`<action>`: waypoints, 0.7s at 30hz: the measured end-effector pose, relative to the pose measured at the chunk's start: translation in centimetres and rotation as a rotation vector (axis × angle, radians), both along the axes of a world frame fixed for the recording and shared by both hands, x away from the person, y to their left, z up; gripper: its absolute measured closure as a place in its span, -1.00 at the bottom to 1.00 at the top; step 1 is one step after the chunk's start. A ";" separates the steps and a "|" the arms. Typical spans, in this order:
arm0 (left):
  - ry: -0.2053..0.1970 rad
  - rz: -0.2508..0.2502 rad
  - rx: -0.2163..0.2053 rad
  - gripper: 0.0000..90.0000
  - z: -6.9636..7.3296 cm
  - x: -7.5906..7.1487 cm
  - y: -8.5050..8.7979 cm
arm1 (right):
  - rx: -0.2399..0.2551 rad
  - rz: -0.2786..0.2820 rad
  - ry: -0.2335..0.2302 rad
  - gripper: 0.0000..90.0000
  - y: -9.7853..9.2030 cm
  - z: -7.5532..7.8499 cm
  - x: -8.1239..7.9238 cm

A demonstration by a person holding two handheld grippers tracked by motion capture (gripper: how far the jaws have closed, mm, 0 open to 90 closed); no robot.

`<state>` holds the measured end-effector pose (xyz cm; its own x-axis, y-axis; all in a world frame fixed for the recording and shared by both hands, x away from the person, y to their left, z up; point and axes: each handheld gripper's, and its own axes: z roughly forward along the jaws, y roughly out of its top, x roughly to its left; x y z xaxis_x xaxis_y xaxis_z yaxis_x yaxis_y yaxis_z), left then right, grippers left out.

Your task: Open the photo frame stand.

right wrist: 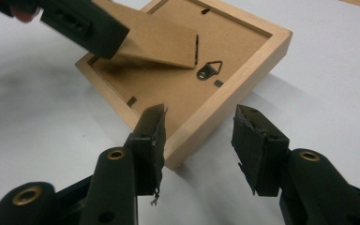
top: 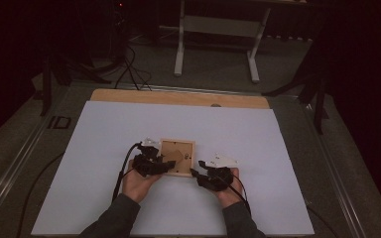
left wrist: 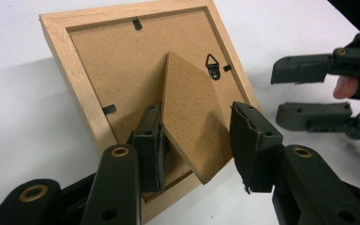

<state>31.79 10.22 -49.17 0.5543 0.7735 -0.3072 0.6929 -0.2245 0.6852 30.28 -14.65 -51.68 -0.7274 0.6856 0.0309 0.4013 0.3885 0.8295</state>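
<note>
The wooden picture frame (top: 177, 157) is lying face down on the white table (top: 104, 148). My left gripper (left wrist: 197, 136) is straddling its raised cardboard stand (left wrist: 192, 117), jaws apart. My right gripper (right wrist: 199, 140) is gaping at the frame's corner, unclamped.

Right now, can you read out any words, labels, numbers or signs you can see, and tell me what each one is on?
"ID": large dark letters on the grey floor strip left of the table, seen in the high view.
The back of the picture frame, its fold-out stand and its metal hanger carry no writing.
The white tabletop bears no print.
</note>
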 end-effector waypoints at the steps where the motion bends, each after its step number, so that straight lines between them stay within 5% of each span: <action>1: -0.006 -0.002 0.001 0.28 0.0 -0.1 0.0 | 0.002 0.000 0.000 0.19 -0.1 0.0 0.0; 21: -0.131 -0.053 0.052 0.30 -0.7 -2.8 0.2 | 0.055 0.007 0.016 0.11 -0.9 1.5 0.6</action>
